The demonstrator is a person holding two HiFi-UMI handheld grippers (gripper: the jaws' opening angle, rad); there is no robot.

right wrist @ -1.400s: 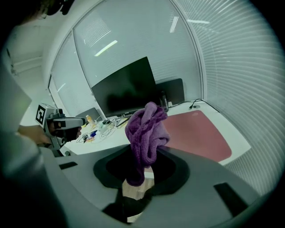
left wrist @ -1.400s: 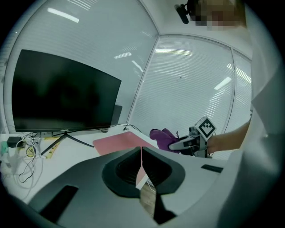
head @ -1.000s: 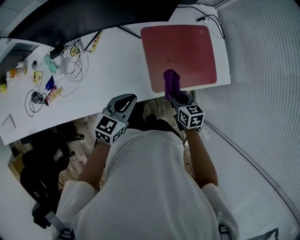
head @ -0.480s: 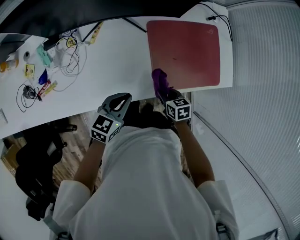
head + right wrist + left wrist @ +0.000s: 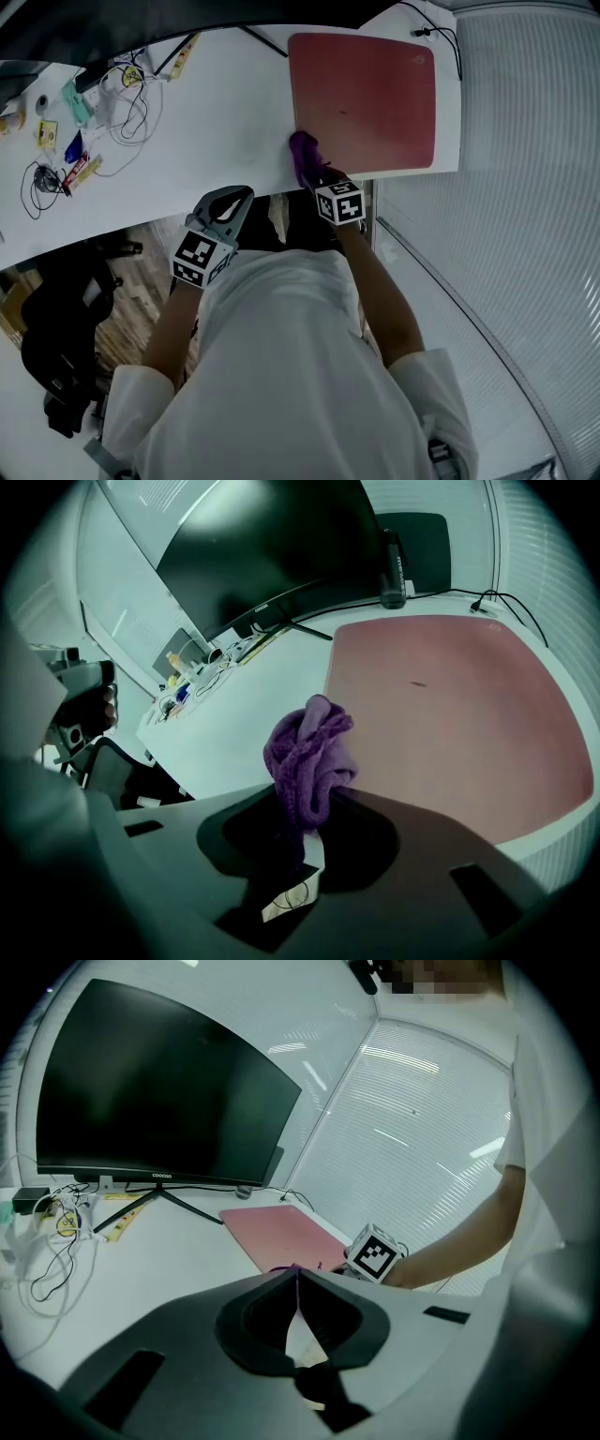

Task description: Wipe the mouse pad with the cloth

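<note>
A red mouse pad point(image 5: 366, 98) lies on the white desk point(image 5: 206, 141) at the right end; it also fills the right gripper view point(image 5: 459, 714) and shows small in the left gripper view point(image 5: 281, 1237). My right gripper point(image 5: 309, 173) is shut on a bunched purple cloth point(image 5: 303, 155) point(image 5: 309, 757), which sits at the pad's near left corner, over the pad's left edge. My left gripper point(image 5: 230, 202) hangs shut and empty just off the desk's near edge, left of the right one point(image 5: 375, 1252).
A black monitor point(image 5: 159, 1091) stands at the back of the desk. Cables and small items point(image 5: 84, 122) clutter the desk's left part. A cable point(image 5: 436, 37) lies by the pad's far right corner. A dark chair point(image 5: 66, 309) stands on the floor at left.
My right gripper has slid the purple cloth leftward along the pad's near edge, from the pad's middle to its left corner. The left gripper has stayed shut near the desk's edge.
</note>
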